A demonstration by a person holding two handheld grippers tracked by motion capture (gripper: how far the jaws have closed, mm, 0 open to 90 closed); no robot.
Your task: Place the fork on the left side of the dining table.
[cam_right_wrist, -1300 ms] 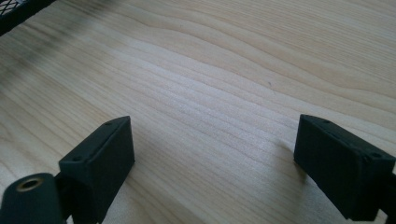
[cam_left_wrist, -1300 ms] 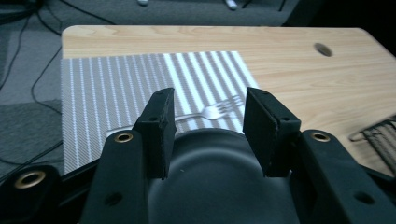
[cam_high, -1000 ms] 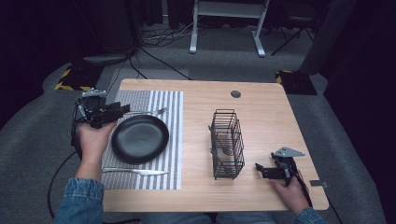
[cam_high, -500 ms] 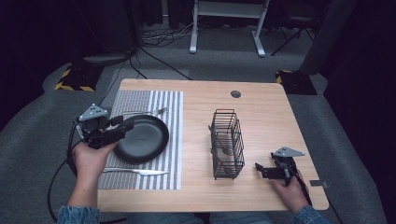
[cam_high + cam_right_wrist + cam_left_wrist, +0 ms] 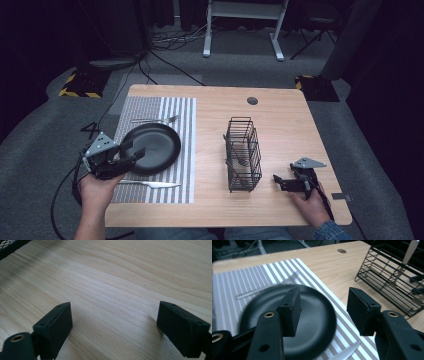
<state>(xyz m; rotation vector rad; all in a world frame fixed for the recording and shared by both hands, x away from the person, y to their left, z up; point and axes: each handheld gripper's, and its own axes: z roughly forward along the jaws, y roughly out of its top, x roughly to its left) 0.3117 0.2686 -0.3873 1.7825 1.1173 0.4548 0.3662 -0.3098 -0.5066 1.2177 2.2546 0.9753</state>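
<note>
Left claw (image 5: 134,151) wide open and empty, lately widening, above round, glossy black plate (image 5: 155,146) on striped mat (image 5: 186,130).

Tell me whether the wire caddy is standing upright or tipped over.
Upright. The wire caddy stands on its base on the bare wood of the table, right of the striped placemat, with cutlery handles poking up inside it.

Your black plate (image 5: 152,147) is round, shallow and matte, with nothing on it. It lies flat on the striped placemat (image 5: 177,125) at the left of the desk (image 5: 280,120). A fork (image 5: 155,120) lies on the mat just beyond its far rim, and a knife (image 5: 150,184) lies on the mat just beside its near rim.
</note>
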